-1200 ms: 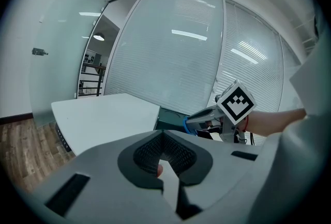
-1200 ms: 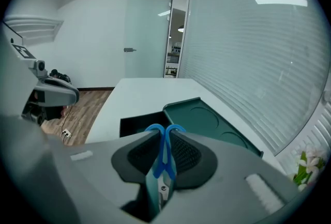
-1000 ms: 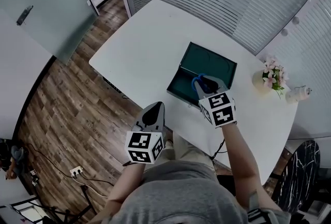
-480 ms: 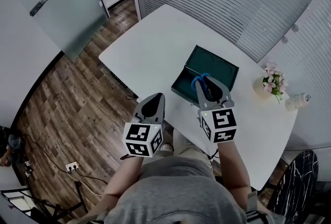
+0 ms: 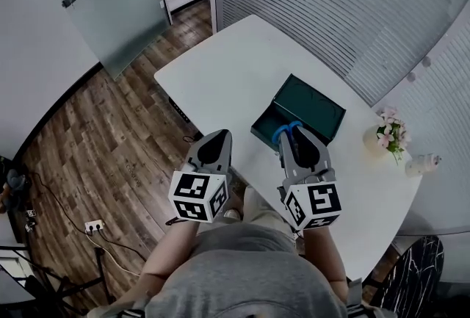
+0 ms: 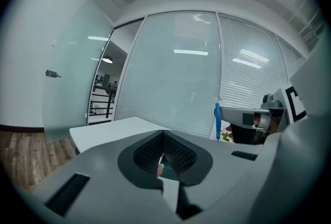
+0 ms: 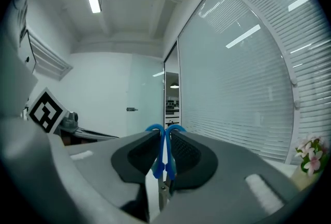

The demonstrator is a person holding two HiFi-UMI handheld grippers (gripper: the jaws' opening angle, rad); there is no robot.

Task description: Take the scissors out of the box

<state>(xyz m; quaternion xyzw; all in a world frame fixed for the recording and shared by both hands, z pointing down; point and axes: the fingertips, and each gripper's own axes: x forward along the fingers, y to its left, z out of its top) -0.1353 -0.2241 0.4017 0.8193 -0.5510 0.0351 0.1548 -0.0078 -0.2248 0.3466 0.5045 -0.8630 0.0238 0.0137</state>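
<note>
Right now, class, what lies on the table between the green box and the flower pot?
Nothing: the head view shows bare white table between the green box and the flower pot.

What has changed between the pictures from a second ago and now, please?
The right gripper, shut on the blue-handled scissors throughout, has risen with them from over the open box and drawn back toward the person. The left gripper, shut and empty, has also risen a little. The box and the flower pot stay put on the table.

Head camera steeply above table
</note>
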